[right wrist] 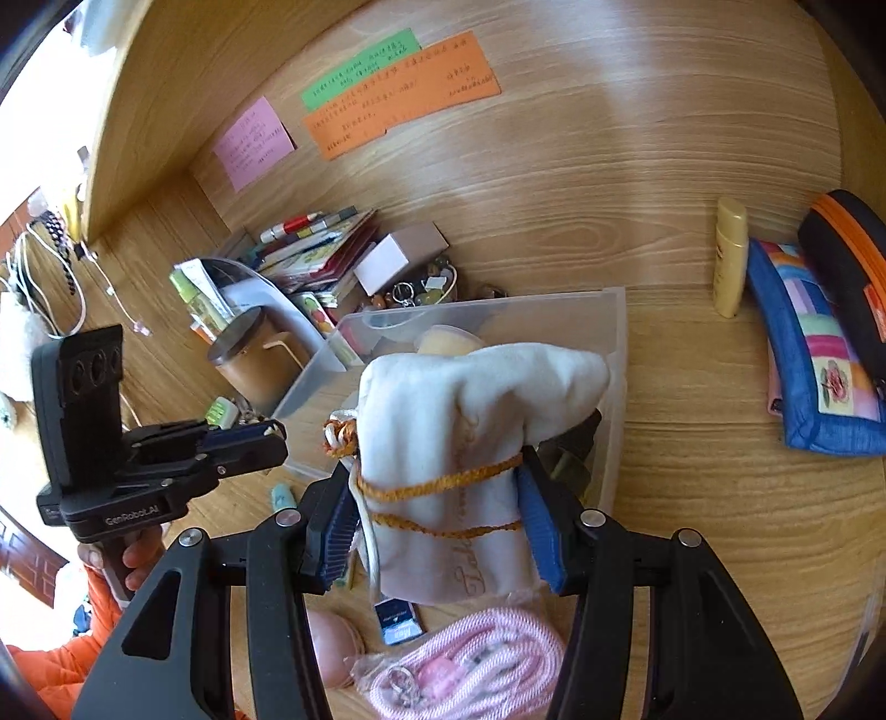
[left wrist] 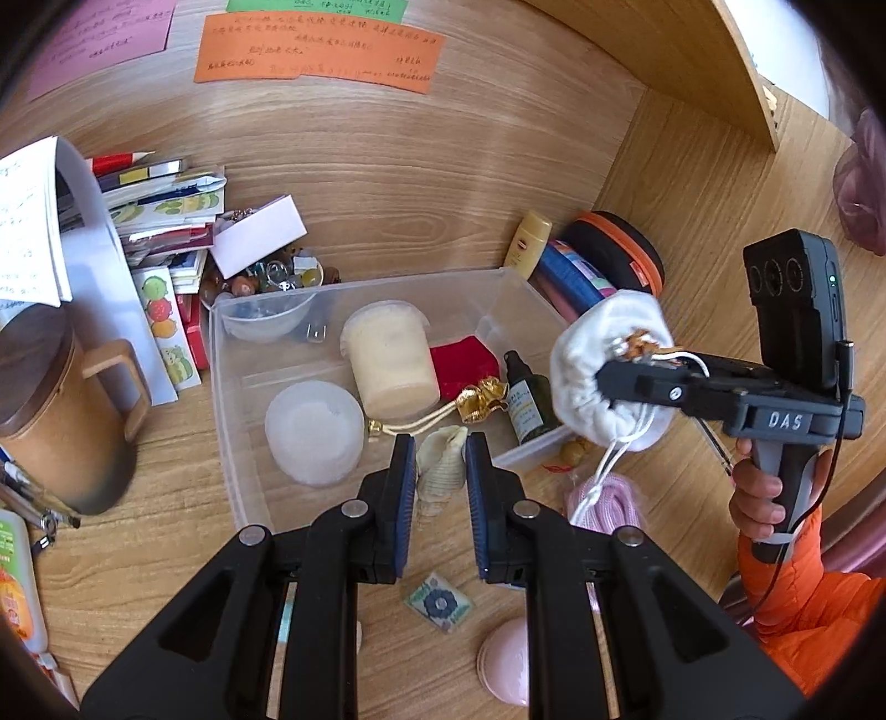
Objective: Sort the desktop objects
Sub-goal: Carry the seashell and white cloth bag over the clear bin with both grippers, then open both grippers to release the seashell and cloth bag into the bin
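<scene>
Wood-grain desk [left wrist: 387,166] in a wooden alcove; back panel carries an orange note [left wrist: 318,50], a green note [right wrist: 360,69] and a pink note [right wrist: 253,141]. Daylight comes in at the open side of the alcove.

My right claw [right wrist: 437,515] is clenched on a white drawstring pouch [right wrist: 470,443]: soft cloth, orange cord wound around its middle, script lettering low on the fabric. In the left wrist view the pouch [left wrist: 606,365] hangs off the desk, over the right end of the clear plastic bin [left wrist: 232,387], white cords dangling below.

My left claw [left wrist: 440,443] is released, jaws apart, with a cream ribbed shell-like piece [left wrist: 443,465] between the fingers at the bin's near wall. Can't tell if the pads touch it.

Inside the bin: cream tub [left wrist: 390,354], frosted round lid [left wrist: 313,432], red pouch with gold tie [left wrist: 465,363], dark green spray bottle [left wrist: 526,404], small clear bowl [left wrist: 271,318].

Left of the bin: lidded brown mug [left wrist: 61,410], just beside a paper and card stack [left wrist: 160,216]. Behind it: bead dish [left wrist: 266,277] under a small white box [left wrist: 257,235].

Right of the bin: yellow tube [right wrist: 730,257], patchwork blue pouch [right wrist: 814,343], black case with orange zip [right wrist: 853,266].

Near edge is crowded: pink cord in a bag [right wrist: 465,664], pink round case [left wrist: 504,662], small floral packet [left wrist: 437,601]. Bare desk shows between the bin and the yellow tube.
</scene>
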The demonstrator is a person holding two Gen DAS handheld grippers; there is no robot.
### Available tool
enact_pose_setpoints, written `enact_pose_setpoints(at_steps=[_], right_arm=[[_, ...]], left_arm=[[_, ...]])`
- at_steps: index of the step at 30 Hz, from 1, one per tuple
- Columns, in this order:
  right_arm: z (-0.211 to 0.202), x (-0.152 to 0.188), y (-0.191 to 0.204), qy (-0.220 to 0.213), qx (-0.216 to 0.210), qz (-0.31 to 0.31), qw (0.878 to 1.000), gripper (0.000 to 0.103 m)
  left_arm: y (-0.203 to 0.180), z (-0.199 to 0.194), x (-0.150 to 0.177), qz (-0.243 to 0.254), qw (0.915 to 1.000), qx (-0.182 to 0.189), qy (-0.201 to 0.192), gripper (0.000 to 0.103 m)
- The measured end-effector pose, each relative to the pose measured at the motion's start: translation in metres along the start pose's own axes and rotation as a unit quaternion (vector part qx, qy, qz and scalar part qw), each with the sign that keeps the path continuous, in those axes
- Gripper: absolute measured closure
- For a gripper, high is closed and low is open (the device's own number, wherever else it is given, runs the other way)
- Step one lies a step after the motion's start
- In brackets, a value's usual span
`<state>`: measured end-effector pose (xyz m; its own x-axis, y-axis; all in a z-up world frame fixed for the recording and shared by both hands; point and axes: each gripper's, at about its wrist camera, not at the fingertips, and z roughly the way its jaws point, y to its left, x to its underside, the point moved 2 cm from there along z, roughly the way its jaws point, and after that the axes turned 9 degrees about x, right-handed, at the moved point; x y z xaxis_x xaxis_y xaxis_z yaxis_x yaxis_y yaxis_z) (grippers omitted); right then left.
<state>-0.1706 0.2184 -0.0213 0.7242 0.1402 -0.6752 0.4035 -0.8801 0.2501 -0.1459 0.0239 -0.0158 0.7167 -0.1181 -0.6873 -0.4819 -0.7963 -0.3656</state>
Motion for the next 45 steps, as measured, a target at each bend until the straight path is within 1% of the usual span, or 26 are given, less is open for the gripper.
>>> enact_pose_setpoints(at_steps=[13,19,25,28,31,33,36,39,40,41,42,43,44,45], right_arm=[[0.014,-0.009,0.011,-0.009,0.042,-0.036,0.998,0.053],[0.025,-0.011,0.014,-0.005,0.057,-0.044,0.997,0.053],[0.036,-0.011,0.011,0.009,0.064,-0.043,0.997,0.052],[0.039,-0.012,0.012,0.008,0.075,-0.047,0.996,0.051],[0.043,-0.012,0.014,0.006,0.092,-0.057,0.994,0.051],[0.046,-0.011,0.017,0.011,0.091,-0.063,0.994,0.051],[0.049,-0.011,0.021,0.01,0.108,-0.075,0.991,0.051],[0.05,-0.01,0.026,0.005,0.128,-0.094,0.987,0.049],[0.049,-0.01,0.028,0.002,0.134,-0.098,0.986,0.047],[0.048,-0.01,0.029,-0.002,0.141,-0.104,0.985,0.043],[0.046,-0.011,0.03,-0.005,0.147,-0.107,0.983,0.04],[0.045,-0.011,0.031,-0.009,0.153,-0.109,0.982,0.035],[0.042,-0.011,0.032,-0.014,0.16,-0.112,0.981,0.032],[0.04,-0.011,0.033,-0.02,0.166,-0.117,0.979,0.031]], left_arm=[[0.01,0.021,-0.009,-0.007,0.9999,0.004,0.011,0.086],[0.019,0.03,-0.008,-0.016,0.9996,0.003,0.021,0.086],[0.024,0.036,-0.006,-0.021,0.9994,0.004,0.028,0.086],[0.024,0.038,-0.007,-0.02,0.9994,0.003,0.028,0.086],[0.023,0.038,-0.006,-0.018,0.9995,-0.005,0.027,0.086],[0.024,0.038,-0.005,-0.017,0.9994,-0.013,0.027,0.086],[0.025,0.04,-0.005,-0.012,0.999,-0.031,0.028,0.086],[0.024,0.041,-0.005,-0.003,0.9985,-0.047,0.029,0.086],[0.023,0.041,-0.005,0.0,0.9984,-0.049,0.03,0.086],[0.023,0.04,-0.004,0.003,0.9982,-0.051,0.03,0.084],[0.023,0.039,-0.004,0.003,0.9982,-0.051,0.029,0.08],[0.022,0.038,-0.003,0.005,0.9982,-0.052,0.028,0.077],[0.022,0.037,-0.002,0.007,0.9982,-0.054,0.026,0.072],[0.022,0.035,-0.001,0.008,0.9982,-0.055,0.024,0.07]])
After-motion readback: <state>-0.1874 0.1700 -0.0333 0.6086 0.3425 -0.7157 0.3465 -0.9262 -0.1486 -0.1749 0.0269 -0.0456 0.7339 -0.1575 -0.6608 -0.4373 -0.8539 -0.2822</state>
